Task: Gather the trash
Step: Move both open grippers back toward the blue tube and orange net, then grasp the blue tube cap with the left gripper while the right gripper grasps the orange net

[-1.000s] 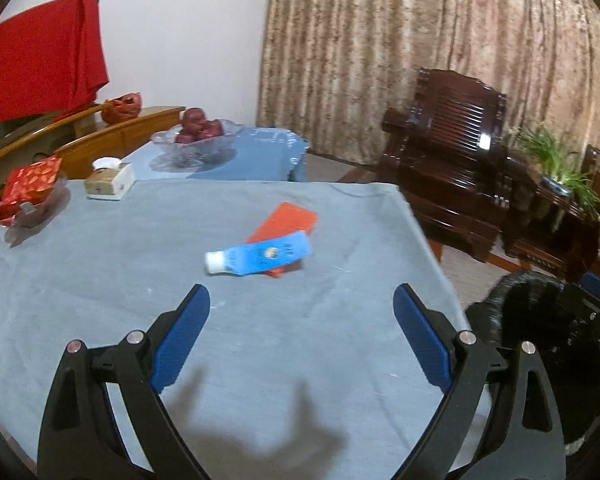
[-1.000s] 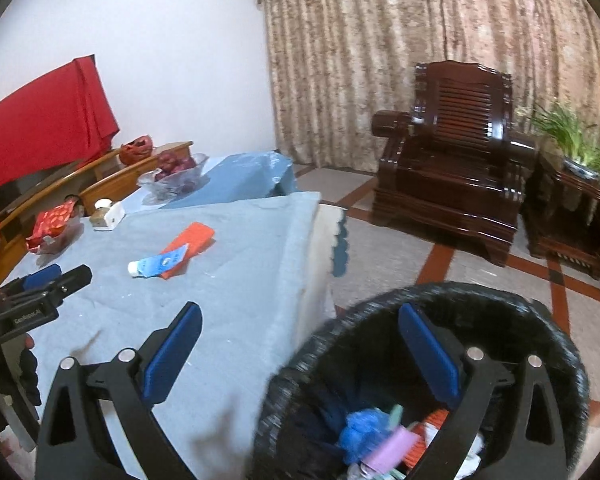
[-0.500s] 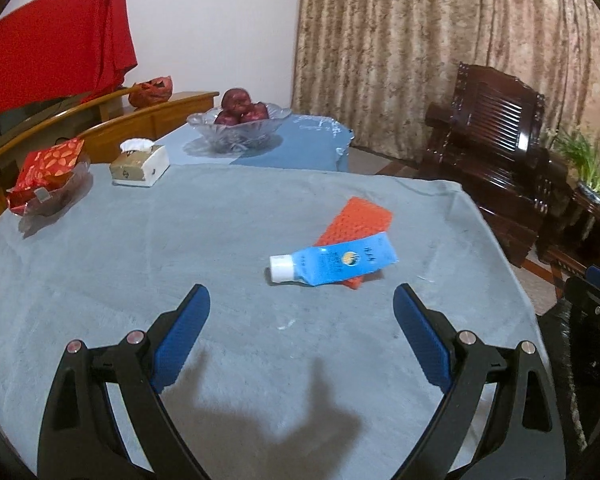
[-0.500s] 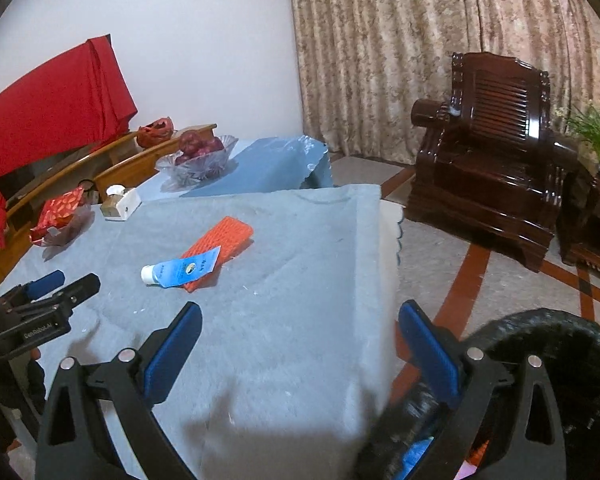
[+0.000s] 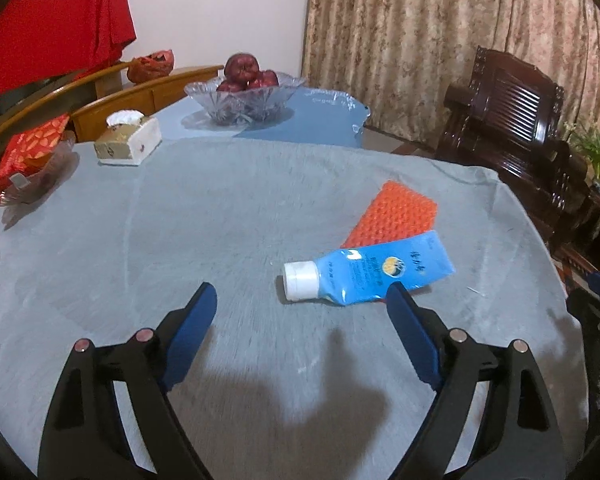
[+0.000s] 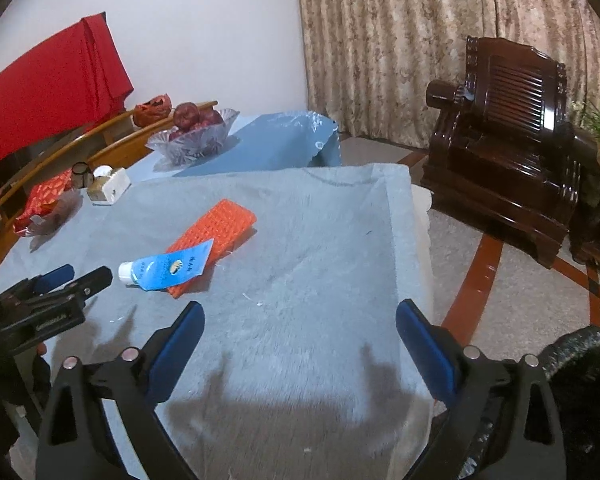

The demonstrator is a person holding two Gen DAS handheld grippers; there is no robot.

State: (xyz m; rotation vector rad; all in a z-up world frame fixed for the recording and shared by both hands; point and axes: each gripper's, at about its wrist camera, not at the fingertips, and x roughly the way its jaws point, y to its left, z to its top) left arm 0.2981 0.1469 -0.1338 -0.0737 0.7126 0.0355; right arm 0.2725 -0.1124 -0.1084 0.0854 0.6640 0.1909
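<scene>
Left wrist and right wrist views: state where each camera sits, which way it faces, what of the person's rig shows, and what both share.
Left wrist: sits on the left gripper, angled down over the table; jaws closing, nothing between them; blue tube just ahead.
Right wrist: sits on the right gripper, near the table's edge; jaws open and empty; left gripper at its left, black trash bin lower right.
Shared: blue tube, orange mesh pad, glass fruit bowl, tissue box, dark wooden armchair.

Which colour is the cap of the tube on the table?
White. The cap sits on a blue tube; the left wrist view shows it best.
</scene>
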